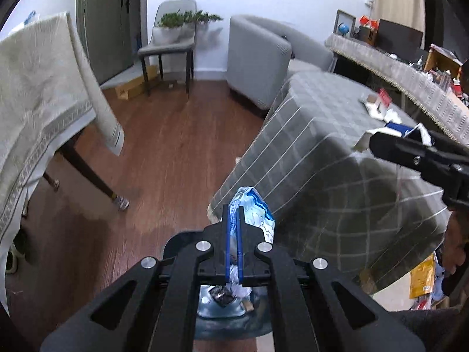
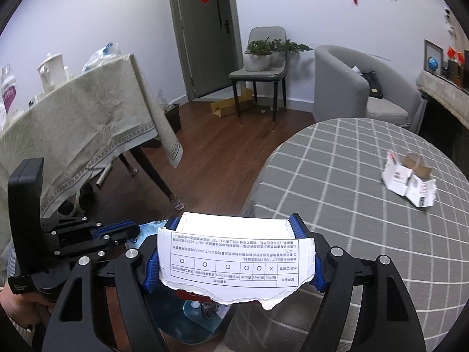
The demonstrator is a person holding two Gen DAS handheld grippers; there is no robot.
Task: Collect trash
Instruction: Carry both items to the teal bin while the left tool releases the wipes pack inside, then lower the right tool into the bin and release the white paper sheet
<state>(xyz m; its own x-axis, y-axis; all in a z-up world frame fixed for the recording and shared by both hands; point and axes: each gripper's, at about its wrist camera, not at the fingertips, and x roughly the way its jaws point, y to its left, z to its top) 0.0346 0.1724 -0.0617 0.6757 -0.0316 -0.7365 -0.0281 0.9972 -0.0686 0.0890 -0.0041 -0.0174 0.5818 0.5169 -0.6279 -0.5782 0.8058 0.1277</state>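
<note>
My left gripper (image 1: 233,209) is shut on a crinkled blue-and-white plastic wrapper (image 1: 258,214), which sticks up past its blue pads. Under the gripper stands a bin with a blue liner (image 1: 222,308) that holds some wrappers and paper. In the right wrist view my right gripper (image 2: 234,221) is closed on a torn piece of white printed carton (image 2: 234,261), with a pad on each side of it. It hovers over the same bin (image 2: 187,316), at the edge of the round table. A second crushed white carton (image 2: 410,179) lies on the grey checked tablecloth (image 2: 337,176). The left gripper (image 2: 117,231) shows at the lower left.
A table with a beige cloth (image 2: 73,123) stands to the left, with its dark leg (image 2: 158,176) close to the bin. Farther back are a chair with potted plants (image 2: 261,67), a grey armchair (image 2: 351,88), flat cardboard on the wooden floor (image 2: 228,105) and a cluttered sideboard (image 1: 410,70).
</note>
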